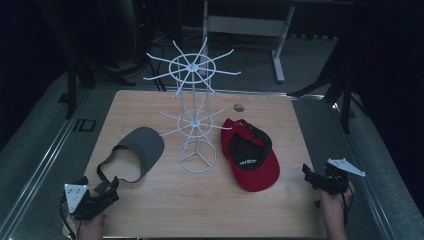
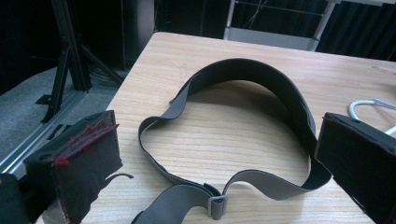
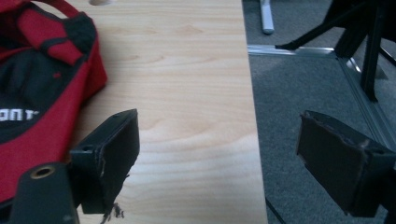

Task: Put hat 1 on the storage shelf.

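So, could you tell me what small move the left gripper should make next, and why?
Probably ease the left gripper forward and down onto the grey visor's strap. Its jaws stand open with nothing between them, and the strap loop lies flat on the table just ahead. The white wire rack stands bare, so the visor seems meant for it.

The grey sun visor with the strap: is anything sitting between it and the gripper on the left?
Nothing visible does. The left gripper sits at the near table edge, jaws open, pointing at the grey fabric sun visor; its looped strap lies right before the jaws on bare wood. The white wire hat rack stands off to the visor's side.
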Motion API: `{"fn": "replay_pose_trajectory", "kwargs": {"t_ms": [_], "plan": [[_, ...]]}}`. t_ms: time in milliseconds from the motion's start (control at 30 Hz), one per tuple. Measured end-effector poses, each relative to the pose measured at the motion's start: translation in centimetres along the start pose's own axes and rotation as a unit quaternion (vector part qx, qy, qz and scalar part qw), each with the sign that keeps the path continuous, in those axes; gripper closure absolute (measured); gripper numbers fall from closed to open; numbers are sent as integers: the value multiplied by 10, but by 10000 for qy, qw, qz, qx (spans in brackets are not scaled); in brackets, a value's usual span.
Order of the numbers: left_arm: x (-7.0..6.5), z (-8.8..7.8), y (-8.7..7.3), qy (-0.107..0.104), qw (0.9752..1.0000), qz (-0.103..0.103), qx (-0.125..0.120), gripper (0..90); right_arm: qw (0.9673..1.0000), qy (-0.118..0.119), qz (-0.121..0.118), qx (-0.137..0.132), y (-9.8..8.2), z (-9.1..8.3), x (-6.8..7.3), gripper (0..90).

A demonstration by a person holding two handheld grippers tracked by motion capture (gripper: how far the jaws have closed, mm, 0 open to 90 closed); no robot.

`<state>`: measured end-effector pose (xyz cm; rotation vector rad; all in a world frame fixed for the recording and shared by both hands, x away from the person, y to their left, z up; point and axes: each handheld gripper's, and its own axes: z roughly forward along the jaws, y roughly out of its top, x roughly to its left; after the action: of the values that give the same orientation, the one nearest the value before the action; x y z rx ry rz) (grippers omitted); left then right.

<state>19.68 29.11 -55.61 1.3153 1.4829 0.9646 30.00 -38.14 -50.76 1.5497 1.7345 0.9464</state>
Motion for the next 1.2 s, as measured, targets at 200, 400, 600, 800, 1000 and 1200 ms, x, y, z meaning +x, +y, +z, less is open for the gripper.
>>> {"fn": "replay_pose_trajectory", "kwargs": {"t_ms": [200, 400, 600, 800, 1000, 1200], "plan": [[0, 1, 0, -79, 9999, -45, 64, 2, 9983, 558, -118, 102, 17, 4, 4, 159], [-1, 1, 0, -97, 9999, -48, 83, 2, 9958, 845, -336, 46, 38, 7, 16, 136], [-2, 0, 1, -100, 9998, -42, 143, 2, 9921, 1036, -699, 74, 58, 19, 36, 154], [0, 0, 2, -117, 9997, -85, 197, 2, 9897, 1160, -838, 51, 69, 30, 49, 189], [-2, -2, 3, -128, 9997, -17, 190, 2, 9844, 1473, -957, 103, 80, 45, 65, 224], [-3, -1, 3, -176, 9994, 78, 271, 2, 9800, 1627, -1119, 264, 88, 65, 80, 247]]}}
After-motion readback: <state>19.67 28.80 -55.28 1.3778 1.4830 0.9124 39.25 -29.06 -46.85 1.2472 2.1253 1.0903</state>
